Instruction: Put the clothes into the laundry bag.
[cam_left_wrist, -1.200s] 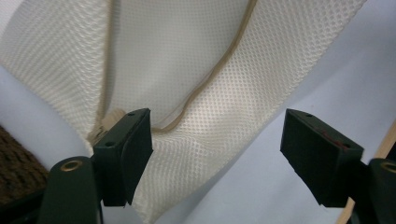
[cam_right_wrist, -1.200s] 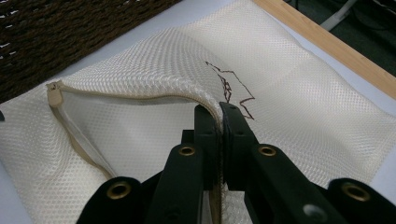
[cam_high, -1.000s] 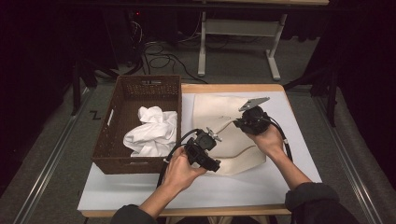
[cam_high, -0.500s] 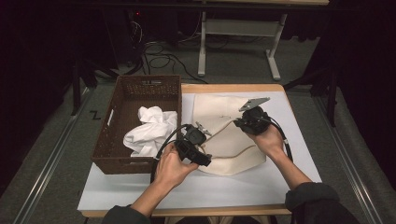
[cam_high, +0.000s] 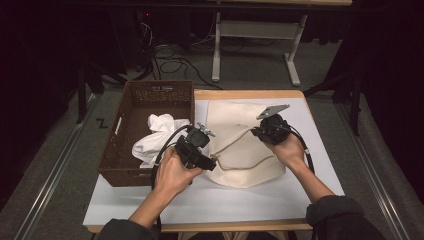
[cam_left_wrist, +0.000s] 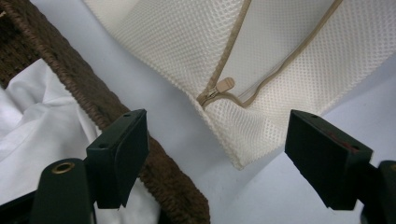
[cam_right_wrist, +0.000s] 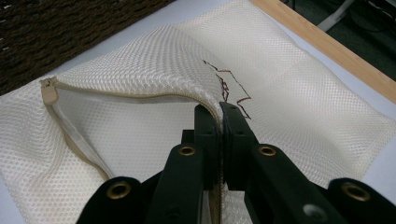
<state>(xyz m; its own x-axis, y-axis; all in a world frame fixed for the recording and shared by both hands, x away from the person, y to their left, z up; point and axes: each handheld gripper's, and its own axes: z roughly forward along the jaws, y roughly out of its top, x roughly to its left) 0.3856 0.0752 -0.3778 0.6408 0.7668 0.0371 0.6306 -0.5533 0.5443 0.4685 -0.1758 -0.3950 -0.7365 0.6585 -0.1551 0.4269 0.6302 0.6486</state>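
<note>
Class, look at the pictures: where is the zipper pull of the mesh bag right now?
In the left claw view, the zipper pull sits at the mesh bag's corner, ahead between the open left claw, beside the brown basket.

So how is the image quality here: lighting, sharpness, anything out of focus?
High view: dim, dark surroundings, table evenly lit, slightly soft. Left gripper view: bright and sharp on the mesh bag, open left claw a little soft up close. Right gripper view: mesh weave crisp, no glare, right claw sharp where it pinches the bag's edge.
</note>
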